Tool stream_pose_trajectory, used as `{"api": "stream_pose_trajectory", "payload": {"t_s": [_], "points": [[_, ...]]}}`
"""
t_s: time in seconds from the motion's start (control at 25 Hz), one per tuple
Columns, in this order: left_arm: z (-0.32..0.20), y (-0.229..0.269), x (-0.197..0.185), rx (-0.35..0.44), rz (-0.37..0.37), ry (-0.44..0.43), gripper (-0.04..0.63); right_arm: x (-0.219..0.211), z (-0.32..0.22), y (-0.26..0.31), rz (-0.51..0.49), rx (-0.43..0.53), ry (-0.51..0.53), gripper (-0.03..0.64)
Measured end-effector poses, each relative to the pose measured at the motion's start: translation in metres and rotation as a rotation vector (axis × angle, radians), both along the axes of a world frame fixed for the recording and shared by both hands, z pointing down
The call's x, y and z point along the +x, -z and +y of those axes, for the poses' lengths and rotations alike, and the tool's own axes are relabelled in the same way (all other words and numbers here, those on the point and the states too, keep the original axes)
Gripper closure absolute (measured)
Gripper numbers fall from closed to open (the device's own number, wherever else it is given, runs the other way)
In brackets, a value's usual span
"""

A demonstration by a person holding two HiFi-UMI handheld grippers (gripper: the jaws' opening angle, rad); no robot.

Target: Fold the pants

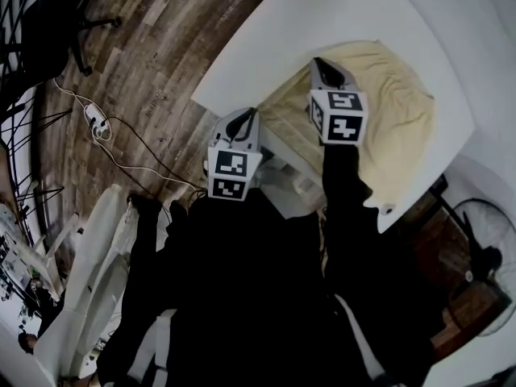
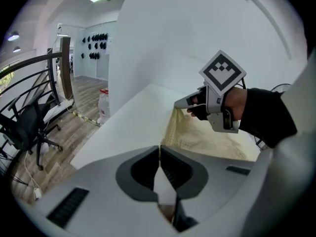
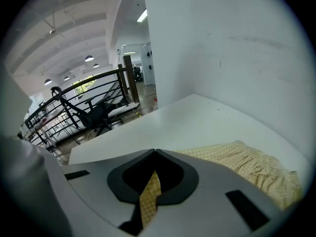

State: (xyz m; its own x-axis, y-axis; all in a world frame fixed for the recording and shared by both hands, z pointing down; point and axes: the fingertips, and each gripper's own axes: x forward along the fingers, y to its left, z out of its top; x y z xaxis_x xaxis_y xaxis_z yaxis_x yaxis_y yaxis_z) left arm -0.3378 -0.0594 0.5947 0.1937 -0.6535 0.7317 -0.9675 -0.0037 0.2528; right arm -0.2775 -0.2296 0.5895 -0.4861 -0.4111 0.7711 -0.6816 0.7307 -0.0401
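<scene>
Yellow pants (image 1: 395, 119), one, pinched, left gripper (image 1: 250, 116), right gripper (image 1: 320, 64)

A white table (image 1: 322, 14) is observed. Pale yellow checked pants (image 1: 395, 127) are spread on it, toward its near corner.

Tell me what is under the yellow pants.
The white table shows all round the pants, so they lie mostly on it. Anything between cloth and tabletop is covered and cannot be seen.
</scene>
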Motion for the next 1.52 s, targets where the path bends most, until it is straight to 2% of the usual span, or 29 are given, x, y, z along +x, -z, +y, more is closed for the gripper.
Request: {"api": "stream_pose_trajectory", "payload": {"t_s": [0.36,0.72,0.92,1.04,1.28,1.52], "points": [[0.012,0.046,0.033,0.08,-0.014,-0.026,0.581,0.024,0.01,0.048,-0.105,0.034,-0.035,0.611],[0.02,0.084,0.08,0.148,-0.012,-0.068,0.581,0.068,0.021,0.092,-0.19,0.078,-0.063,0.611],[0.027,0.106,0.121,0.18,0.052,-0.094,0.581,0.097,0.025,0.112,-0.254,0.095,-0.093,0.611],[0.03,0.121,0.15,0.201,0.081,-0.138,0.581,0.118,0.027,0.125,-0.284,0.113,-0.125,0.611],[0.04,0.147,0.198,0.234,0.097,-0.2,0.581,0.163,0.038,0.156,-0.344,0.122,-0.165,0.611],[0.037,0.16,0.241,0.253,0.106,-0.255,0.581,0.211,0.035,0.17,-0.357,0.142,-0.206,0.611]]}}
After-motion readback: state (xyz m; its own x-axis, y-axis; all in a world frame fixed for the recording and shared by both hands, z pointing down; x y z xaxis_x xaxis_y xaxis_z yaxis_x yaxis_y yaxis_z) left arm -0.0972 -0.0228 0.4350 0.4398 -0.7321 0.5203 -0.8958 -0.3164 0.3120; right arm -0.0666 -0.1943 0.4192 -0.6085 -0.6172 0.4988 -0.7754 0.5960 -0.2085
